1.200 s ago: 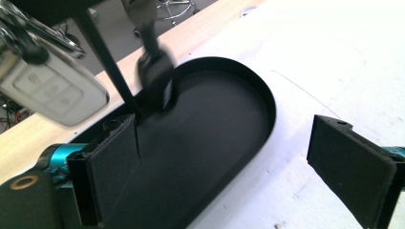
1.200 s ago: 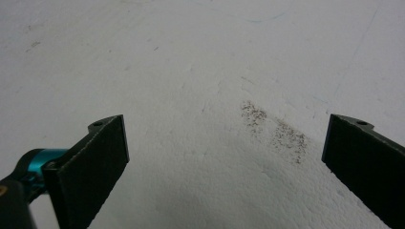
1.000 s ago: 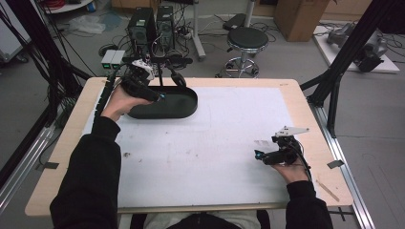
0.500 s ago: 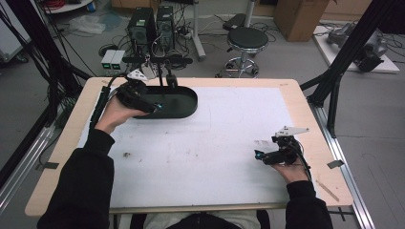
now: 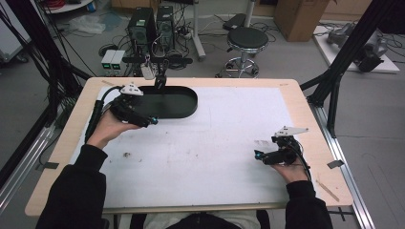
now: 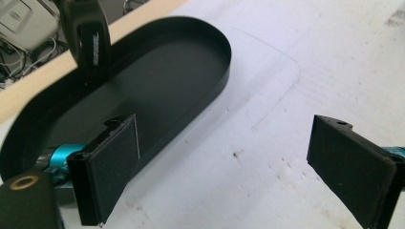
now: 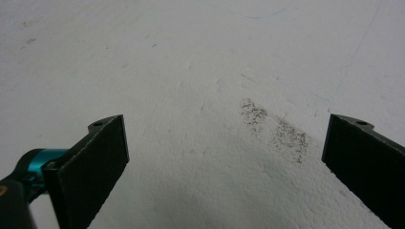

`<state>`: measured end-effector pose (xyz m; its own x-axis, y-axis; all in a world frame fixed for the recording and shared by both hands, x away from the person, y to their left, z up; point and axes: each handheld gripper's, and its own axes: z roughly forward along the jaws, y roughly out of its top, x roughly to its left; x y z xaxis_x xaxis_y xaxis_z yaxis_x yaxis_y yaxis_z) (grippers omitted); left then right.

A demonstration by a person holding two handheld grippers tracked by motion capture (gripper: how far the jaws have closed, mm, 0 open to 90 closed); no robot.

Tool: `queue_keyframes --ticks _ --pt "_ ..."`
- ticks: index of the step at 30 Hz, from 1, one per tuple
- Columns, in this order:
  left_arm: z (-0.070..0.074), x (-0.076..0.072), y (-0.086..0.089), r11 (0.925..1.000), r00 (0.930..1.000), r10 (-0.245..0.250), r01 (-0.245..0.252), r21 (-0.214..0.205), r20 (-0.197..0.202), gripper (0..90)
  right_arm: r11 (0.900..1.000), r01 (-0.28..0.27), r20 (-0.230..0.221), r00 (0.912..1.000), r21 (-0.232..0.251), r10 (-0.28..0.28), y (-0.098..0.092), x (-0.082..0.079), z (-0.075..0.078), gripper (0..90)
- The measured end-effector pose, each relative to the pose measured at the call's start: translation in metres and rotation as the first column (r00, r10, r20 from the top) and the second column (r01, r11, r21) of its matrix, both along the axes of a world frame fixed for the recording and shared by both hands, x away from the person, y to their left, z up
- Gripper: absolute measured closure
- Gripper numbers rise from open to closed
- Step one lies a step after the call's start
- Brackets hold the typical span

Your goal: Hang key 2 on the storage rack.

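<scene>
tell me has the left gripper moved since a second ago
Yes. The left gripper has pulled back from over the black tray toward the person, and now sits open at the tray's near left edge, above the white mat.

- The counter is viewed from above the person's side, facing forward and down, from afar.
- The black tray is seen close up, low and obliquely, in the left gripper view; it is shared with the high view.
- White counter surface is seen very near in the right gripper view.
</scene>
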<state>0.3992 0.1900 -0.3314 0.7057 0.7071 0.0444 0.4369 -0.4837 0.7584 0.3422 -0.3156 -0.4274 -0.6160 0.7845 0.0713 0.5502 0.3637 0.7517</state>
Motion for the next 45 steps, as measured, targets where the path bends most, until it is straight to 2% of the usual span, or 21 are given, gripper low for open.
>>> queue_keyframes --ticks 6,10,21,26,31,39,41,45 --pt "-0.011 -0.008 0.005 1.0000 1.0000 0.002 -0.002 -0.004 -0.008 11.1 1.0000 0.000 0.000 1.0000 -0.004 0.000 0.000 0.000 -0.001 1.0" --pt "-0.018 -0.013 0.010 0.9997 0.9999 0.014 -0.014 -0.022 -0.006 11.1 1.0000 0.001 0.000 1.0000 -0.005 -0.001 0.000 0.000 0.000 1.0" --pt "-0.039 -0.028 0.029 0.9968 0.9980 0.063 -0.063 -0.050 -0.005 11.1 1.0000 -0.001 0.004 1.0000 -0.005 0.001 0.001 0.000 -0.001 1.0" --pt "-0.040 -0.034 0.035 0.9968 0.9975 0.070 -0.069 -0.040 0.010 11.1 1.0000 0.001 0.003 1.0000 -0.006 -0.001 0.001 0.000 -0.001 1.0" --pt "-0.047 -0.042 0.040 0.9951 0.9964 0.082 -0.080 -0.057 0.024 11.1 1.0000 0.001 0.005 1.0000 -0.005 -0.001 0.001 0.000 -0.001 1.0" --pt "-0.065 -0.059 0.055 0.9937 0.9949 0.096 -0.094 -0.061 0.030 11.1 1.0000 0.004 -0.003 1.0000 -0.007 -0.004 0.001 -0.001 -0.002 1.0" --pt "-0.070 -0.065 0.061 0.9924 0.9940 0.100 -0.097 -0.076 0.044 11.1 1.0000 0.004 -0.003 1.0000 -0.006 -0.004 0.001 -0.001 -0.002 1.0" --pt "-0.080 -0.078 0.069 0.9908 0.9943 0.098 -0.094 -0.098 0.042 11.1 1.0000 0.003 0.001 1.0000 -0.009 -0.003 0.001 -0.001 -0.002 1.0"
